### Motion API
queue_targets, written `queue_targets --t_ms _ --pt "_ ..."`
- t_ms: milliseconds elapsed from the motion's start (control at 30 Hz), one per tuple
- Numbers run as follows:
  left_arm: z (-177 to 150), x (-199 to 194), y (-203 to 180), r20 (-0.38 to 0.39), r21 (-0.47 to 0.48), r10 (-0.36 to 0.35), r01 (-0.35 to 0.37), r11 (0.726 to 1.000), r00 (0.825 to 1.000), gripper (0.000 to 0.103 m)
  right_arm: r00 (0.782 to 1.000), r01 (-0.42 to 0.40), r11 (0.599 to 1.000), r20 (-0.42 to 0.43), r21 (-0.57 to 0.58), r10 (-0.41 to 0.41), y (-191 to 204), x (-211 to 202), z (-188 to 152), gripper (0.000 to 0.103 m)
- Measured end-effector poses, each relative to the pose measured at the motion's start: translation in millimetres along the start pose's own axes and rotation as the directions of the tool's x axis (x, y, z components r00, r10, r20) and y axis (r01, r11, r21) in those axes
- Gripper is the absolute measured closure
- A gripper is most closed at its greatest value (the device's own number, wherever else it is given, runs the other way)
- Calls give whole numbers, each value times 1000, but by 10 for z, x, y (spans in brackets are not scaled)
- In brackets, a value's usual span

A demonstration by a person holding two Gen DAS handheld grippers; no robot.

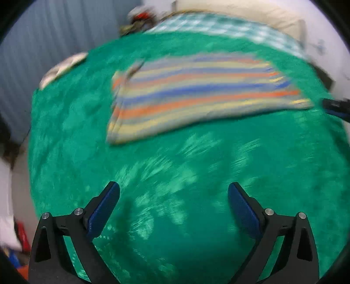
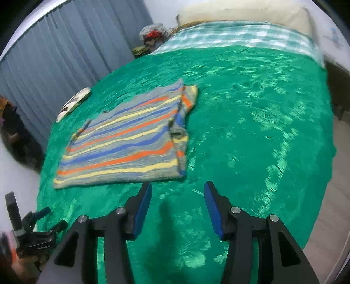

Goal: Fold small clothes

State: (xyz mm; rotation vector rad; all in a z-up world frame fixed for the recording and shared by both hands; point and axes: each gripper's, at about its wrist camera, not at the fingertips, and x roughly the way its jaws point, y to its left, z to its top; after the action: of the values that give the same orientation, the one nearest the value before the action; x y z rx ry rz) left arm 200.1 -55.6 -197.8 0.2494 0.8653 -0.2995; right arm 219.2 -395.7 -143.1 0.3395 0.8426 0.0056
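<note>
A striped knit garment (image 2: pixel 124 139) in orange, blue, yellow and grey lies folded flat on the green blanket (image 2: pixel 251 109); one sleeve is folded over along its right side. The left wrist view shows the garment (image 1: pixel 196 91) blurred, ahead of the gripper. My right gripper (image 2: pixel 178 187) hovers just in front of the garment's near right corner, open, with only blanket between its blue pads. My left gripper (image 1: pixel 174 192) is open wide over bare blanket, well short of the garment. It also shows at the lower left (image 2: pixel 53 218) of the right wrist view, and a finger of the right gripper (image 1: pixel 334 107) shows past the garment's right end.
A white folded item (image 2: pixel 73 103) lies at the bed's left edge beyond the garment. A checked sheet (image 2: pixel 240 37) and a pillow (image 2: pixel 251 11) cover the head of the bed, with a pile of clothes (image 2: pixel 153 37) beside them. Grey curtains (image 2: pixel 65 43) hang on the left.
</note>
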Motion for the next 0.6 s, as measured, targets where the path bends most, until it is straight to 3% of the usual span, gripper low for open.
queue_targets --t_ms 133,267,400,500,600 --pt "419 -167 -486 47 102 -149 144 984 988 4 999 -42 998 -14 -46 42 -8 10 369 46" --pt "850 6 -1060 63 181 -239 224 958 969 4 996 -76 996 -43 -43 74 -108 228 927 45" --pt "1096 306 -1494 22 266 -277 261 928 961 9 988 -99 995 -120 -23 95 -245 598 1304 45" --pt "1171 531 -1673 -23 273 -285 281 920 958 10 985 -99 995 -143 16 101 -368 770 1387 45" --pt "1196 663 -1779 -22 271 -303 297 916 953 10 973 -146 987 -168 72 157 -476 938 1435 45"
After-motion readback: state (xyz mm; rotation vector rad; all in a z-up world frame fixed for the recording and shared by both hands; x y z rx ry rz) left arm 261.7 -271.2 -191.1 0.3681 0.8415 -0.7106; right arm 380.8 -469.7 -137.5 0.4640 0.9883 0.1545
